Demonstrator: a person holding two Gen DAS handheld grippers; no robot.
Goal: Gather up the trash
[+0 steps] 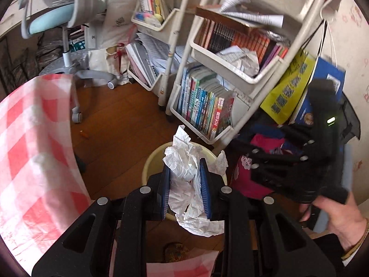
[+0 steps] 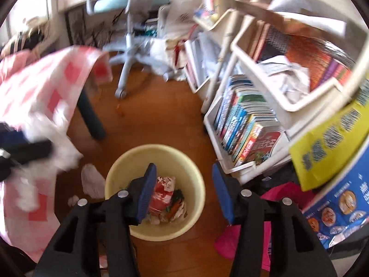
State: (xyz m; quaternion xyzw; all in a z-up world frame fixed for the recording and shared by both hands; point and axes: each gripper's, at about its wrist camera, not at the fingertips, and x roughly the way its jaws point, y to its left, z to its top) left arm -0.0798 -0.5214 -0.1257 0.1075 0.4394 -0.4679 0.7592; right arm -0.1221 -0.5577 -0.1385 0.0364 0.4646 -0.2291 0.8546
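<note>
The left gripper (image 1: 185,187) points down and forward, its two blue pads pinching a wad of crumpled white paper (image 1: 189,184) from both sides. The wad hangs directly above the pale yellow bin (image 1: 151,161), whose rim shows behind and around it.

The right gripper (image 2: 182,191) also tilts down toward the bin (image 2: 196,184), its fingers spread wide apart with nothing between them. Through the gap, the bin's bottom shows red-and-white wrappers (image 2: 161,194) and other scraps. In the left wrist view the right gripper (image 1: 299,159) appears to the right of the bin, held by a bare hand (image 1: 341,217).

On the wooden floor (image 2: 161,120), just beside the bin's left wall, lies another white crumpled tissue (image 2: 91,180), with a smaller scrap (image 2: 73,200) near it. A pink checked tablecloth (image 1: 30,143) hangs over the table edge to the left. To the right stands a white rolling cart (image 1: 230,73) packed with books, close to the bin, with a pink bag (image 2: 244,237) on the floor at its foot. A grey-and-blue desk chair (image 1: 64,23) stands further back.
</note>
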